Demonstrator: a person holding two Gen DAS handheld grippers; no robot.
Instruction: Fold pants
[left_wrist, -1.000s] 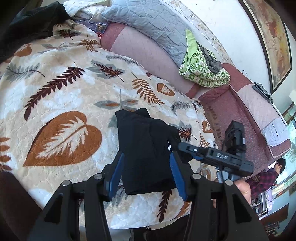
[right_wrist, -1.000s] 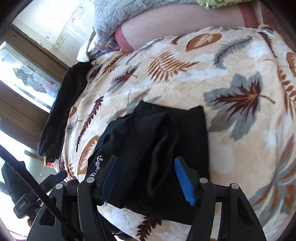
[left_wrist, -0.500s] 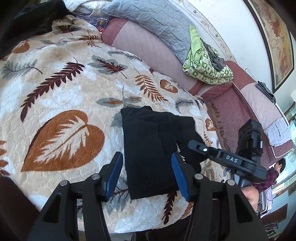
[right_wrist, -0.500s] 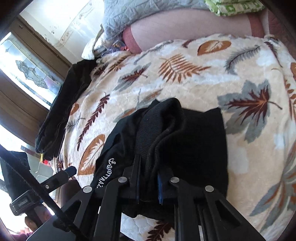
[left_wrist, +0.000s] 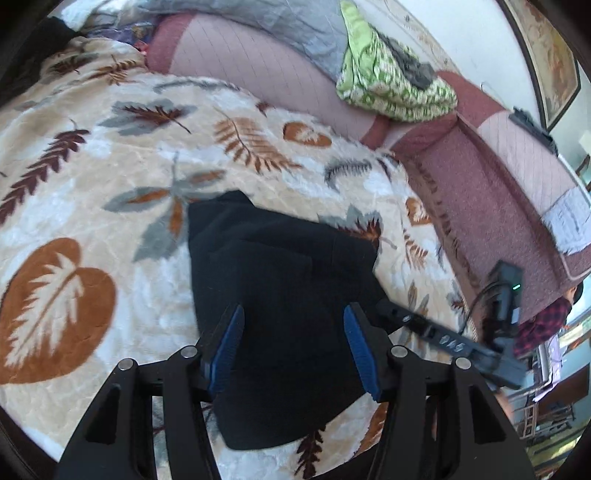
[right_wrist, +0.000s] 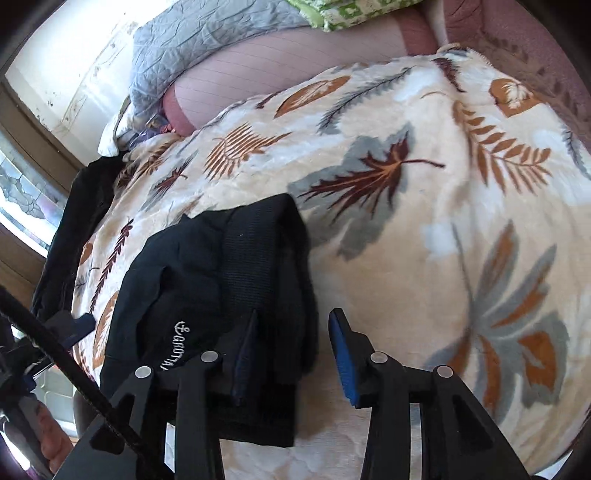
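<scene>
The black pants lie folded into a thick bundle on the leaf-print blanket. My left gripper is open and hovers over the bundle's near part, holding nothing. In the right wrist view the pants show a waistband and white lettering. My right gripper is open at the bundle's near right edge, its left finger over the fabric, its right finger over the blanket. The right gripper's body shows at the right of the left wrist view.
A pink sofa back runs behind the blanket, with a grey quilt and a green patterned cloth on it. Another dark garment lies at the blanket's far left edge. A person in a plaid shirt is at the right.
My right gripper was shut on a fold of the pants half a second ago; it has opened and let go. The bundle is now folded over more compactly. The left gripper stayed open.
</scene>
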